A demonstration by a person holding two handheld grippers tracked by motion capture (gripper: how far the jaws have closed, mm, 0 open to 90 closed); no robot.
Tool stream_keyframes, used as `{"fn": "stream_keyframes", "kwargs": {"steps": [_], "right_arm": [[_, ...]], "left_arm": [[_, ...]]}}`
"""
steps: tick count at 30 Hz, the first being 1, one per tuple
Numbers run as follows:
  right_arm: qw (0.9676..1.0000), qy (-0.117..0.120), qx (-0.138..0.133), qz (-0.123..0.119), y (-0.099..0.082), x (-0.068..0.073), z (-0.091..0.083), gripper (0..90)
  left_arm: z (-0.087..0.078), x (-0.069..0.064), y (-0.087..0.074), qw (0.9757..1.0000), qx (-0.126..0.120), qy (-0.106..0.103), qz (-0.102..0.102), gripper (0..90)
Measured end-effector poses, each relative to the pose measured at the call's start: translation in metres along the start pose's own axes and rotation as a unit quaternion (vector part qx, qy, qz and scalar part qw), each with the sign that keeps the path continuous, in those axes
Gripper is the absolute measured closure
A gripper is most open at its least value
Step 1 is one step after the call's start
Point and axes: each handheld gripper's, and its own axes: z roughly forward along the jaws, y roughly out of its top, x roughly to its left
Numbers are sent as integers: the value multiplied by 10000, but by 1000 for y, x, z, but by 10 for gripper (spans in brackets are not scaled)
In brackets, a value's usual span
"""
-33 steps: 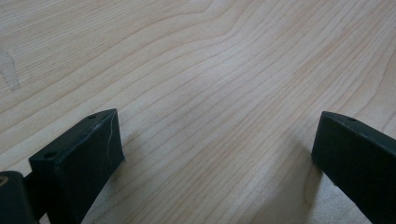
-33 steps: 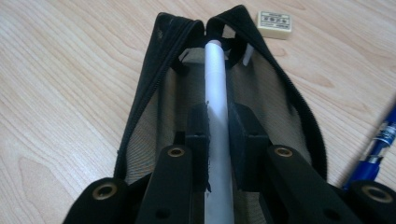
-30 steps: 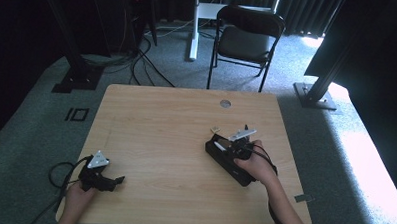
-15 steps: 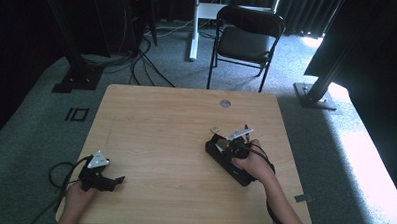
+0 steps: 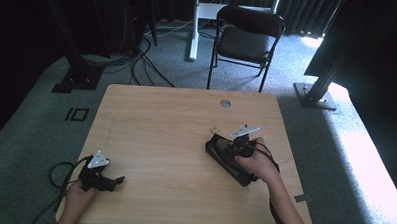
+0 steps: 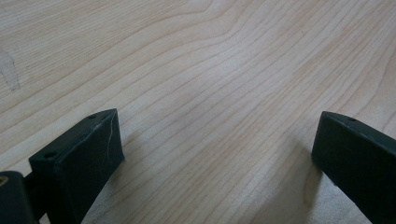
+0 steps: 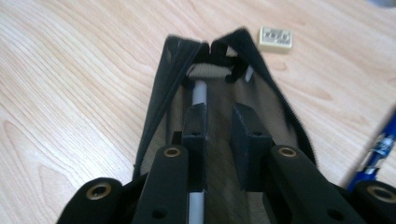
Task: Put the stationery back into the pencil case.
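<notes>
A: R gripper (image 7: 219, 121)?
B: Jaws narrow, inside open black pouch (image 7: 163, 93); grey pen (image 7: 200, 93) beside one jaw, grip unclear. Eraser (image 7: 275, 38) just beyond pouch.
A: L gripper (image 6: 215, 144)?
B: Wide, over bare table (image 6: 210, 56).

— What's on the worktop (image 5: 160, 135)?
— A black pouch (image 5: 228, 163) under the right gripper (image 5: 241, 143), a small pale block (image 5: 215, 128) just beyond it.
— The left gripper (image 5: 101, 176)?
— Near the front-left corner.
</notes>
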Motion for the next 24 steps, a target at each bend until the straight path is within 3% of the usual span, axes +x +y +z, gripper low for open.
{"fn": "stream_keyframes", "kwargs": {"steps": [13, 18, 24], "right_arm": [[9984, -41, -482, 280, 6, -13, -21, 757], [9967, -176, -631, 479, 5, -21, -24, 756], [9947, -472, -625, 663, 2, -34, -20, 749]], "left_arm": [[0, 0, 0, 10000, -1, -1, -1, 22], [0, 0, 0, 10000, -2, -1, -2, 22], [0, 0, 0, 10000, -1, -1, -1, 22]]}}
